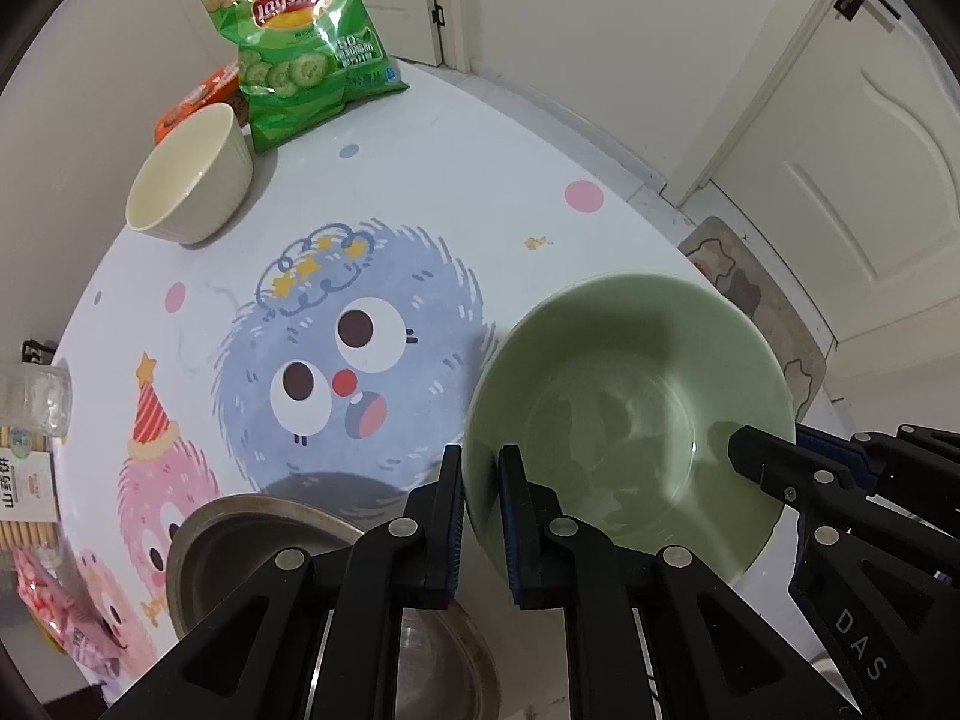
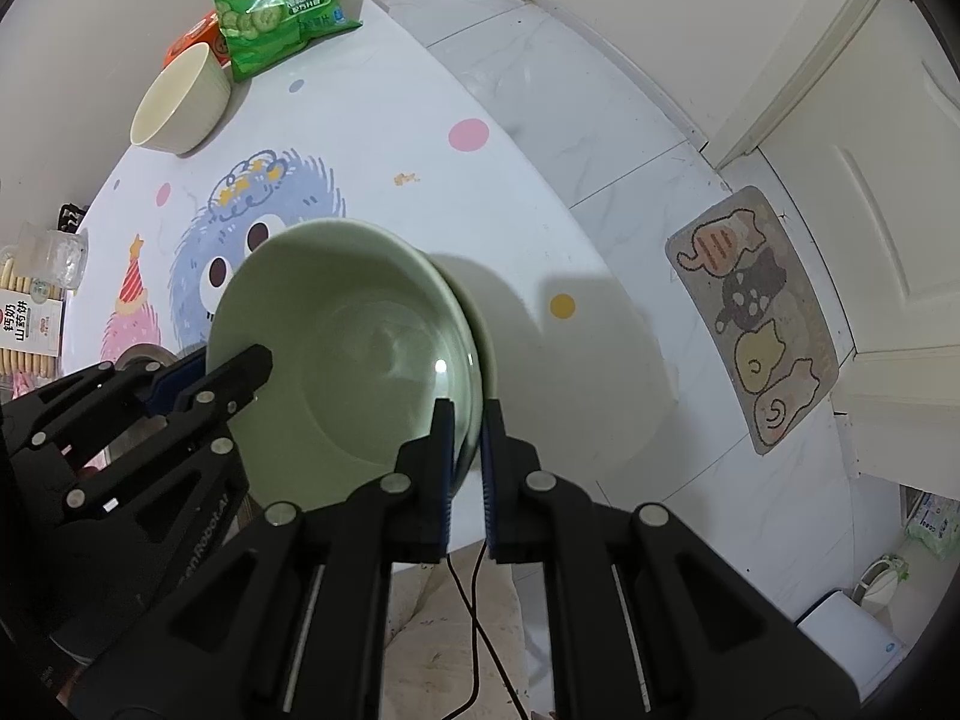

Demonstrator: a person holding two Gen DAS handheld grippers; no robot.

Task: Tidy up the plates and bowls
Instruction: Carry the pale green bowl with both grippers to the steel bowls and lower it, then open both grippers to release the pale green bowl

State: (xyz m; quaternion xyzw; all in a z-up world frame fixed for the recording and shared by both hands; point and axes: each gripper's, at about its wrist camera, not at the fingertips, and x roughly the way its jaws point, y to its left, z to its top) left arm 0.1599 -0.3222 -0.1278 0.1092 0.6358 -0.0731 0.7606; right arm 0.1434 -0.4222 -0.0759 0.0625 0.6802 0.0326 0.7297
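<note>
A pale green bowl [image 1: 630, 408] hangs tilted over the near right part of the cartoon-print table [image 1: 480, 180], held by both grippers. My left gripper [image 1: 480, 457] is shut on its left rim, one pad outside and one inside. My right gripper [image 2: 467, 412] is shut on the opposite rim of the green bowl [image 2: 342, 348]. In the left wrist view a right gripper finger [image 1: 757, 457] reaches into the bowl. A cream bowl [image 1: 186, 180] stands upright at the far left. A metal bowl [image 1: 252, 540] sits under my left gripper, partly hidden.
A green chip bag [image 1: 300, 42] and an orange box [image 1: 198, 102] lie behind the cream bowl. A clear cup [image 1: 36, 402], a biscuit pack [image 1: 24, 492] and a pink packet [image 1: 54, 606] line the left edge. Beyond the table's right edge are floor tiles and a cat mat [image 2: 750, 324].
</note>
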